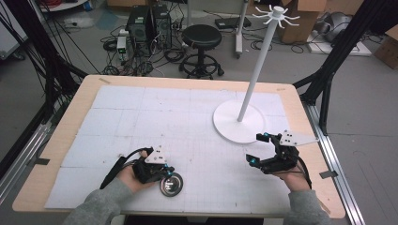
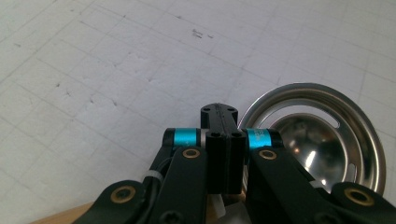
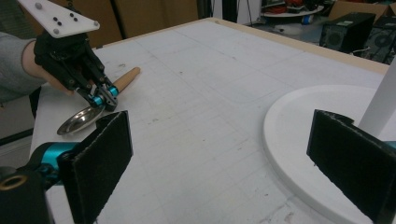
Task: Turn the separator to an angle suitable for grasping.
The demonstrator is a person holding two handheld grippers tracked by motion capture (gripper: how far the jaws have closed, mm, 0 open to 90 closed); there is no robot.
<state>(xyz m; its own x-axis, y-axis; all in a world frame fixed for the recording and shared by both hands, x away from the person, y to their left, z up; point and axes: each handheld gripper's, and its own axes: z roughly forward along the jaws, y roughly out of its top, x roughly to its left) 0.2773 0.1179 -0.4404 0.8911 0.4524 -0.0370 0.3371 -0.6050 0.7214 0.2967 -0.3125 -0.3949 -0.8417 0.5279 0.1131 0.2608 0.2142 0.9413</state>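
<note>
A steel ladle lies near the table's front edge, its shiny bowl [image 1: 170, 184] [image 2: 322, 135] [image 3: 77, 121] facing up and its wooden handle [image 3: 127, 77] pointing away. My left gripper [image 1: 162, 174] [image 2: 219, 116] [image 3: 108, 96] is shut where the bowl meets the handle, jaws pressed together on the thin neck. My right gripper [image 1: 254, 148] [image 3: 219, 158] hovers wide open at the front right with nothing between its pads, just in front of the white stand's round base [image 1: 225, 129] [image 3: 299, 121].
The stand's white pole [image 1: 258, 65] rises to a crown of hooks [image 1: 277, 15]. A gridded white mat [image 1: 155, 112] covers the wooden table [image 1: 61, 136]. Beyond the far edge stand a black stool [image 1: 202, 40], computer towers [image 1: 150, 23] and cables.
</note>
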